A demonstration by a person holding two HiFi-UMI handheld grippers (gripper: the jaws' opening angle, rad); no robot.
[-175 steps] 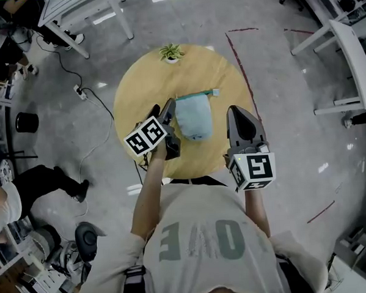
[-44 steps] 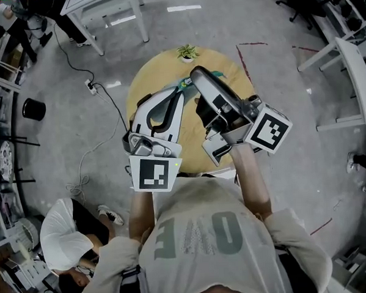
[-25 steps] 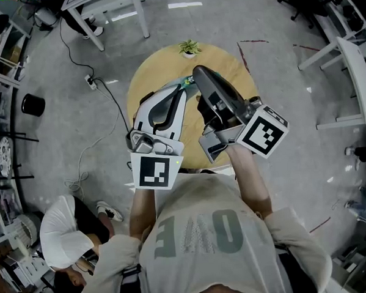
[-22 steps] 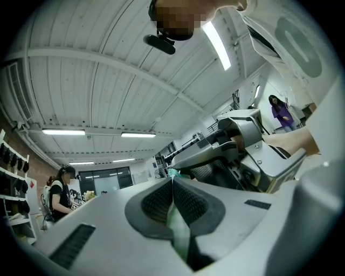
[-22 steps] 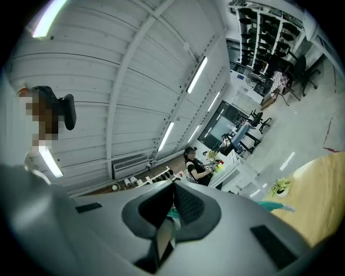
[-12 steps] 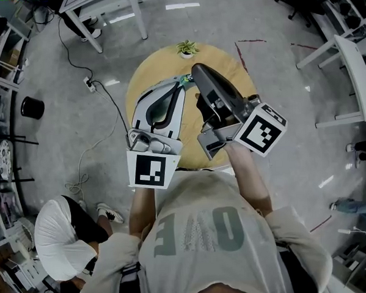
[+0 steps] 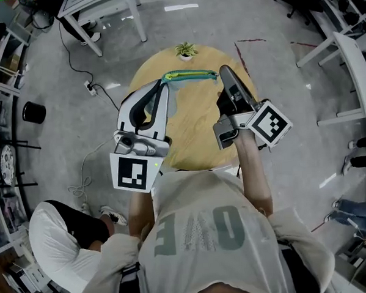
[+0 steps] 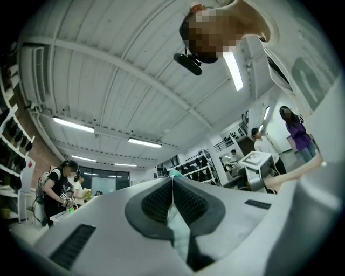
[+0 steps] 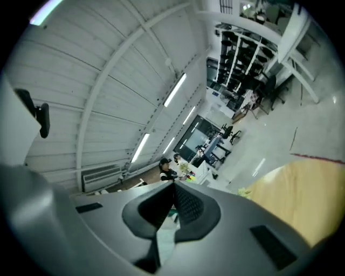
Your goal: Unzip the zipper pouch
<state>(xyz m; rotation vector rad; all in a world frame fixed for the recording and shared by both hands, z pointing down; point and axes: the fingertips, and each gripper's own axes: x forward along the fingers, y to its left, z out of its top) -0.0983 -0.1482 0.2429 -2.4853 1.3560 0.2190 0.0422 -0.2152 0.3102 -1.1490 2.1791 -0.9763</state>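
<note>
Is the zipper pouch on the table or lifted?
Lifted: the zipper pouch stretches between left gripper and right gripper, both shut on its ends.

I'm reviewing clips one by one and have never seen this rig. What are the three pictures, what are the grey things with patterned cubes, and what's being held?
There is no robot: a person holds a hand-worked two-jaw gripper in each hand, and the patterned cubes belong to them. The head view looks steeply down from a camera on the person's head onto a round wooden table with a small potted plant at its far edge. The left gripper shows at its left, the right gripper at its right. The other two pictures come from cameras riding on each gripper, looking along its jaws; both point up toward the ceiling. A teal zipper pouch is stretched between the grippers, apparently held above the table. Each gripper's jaws are shut on its fabric, one at each end.
</note>
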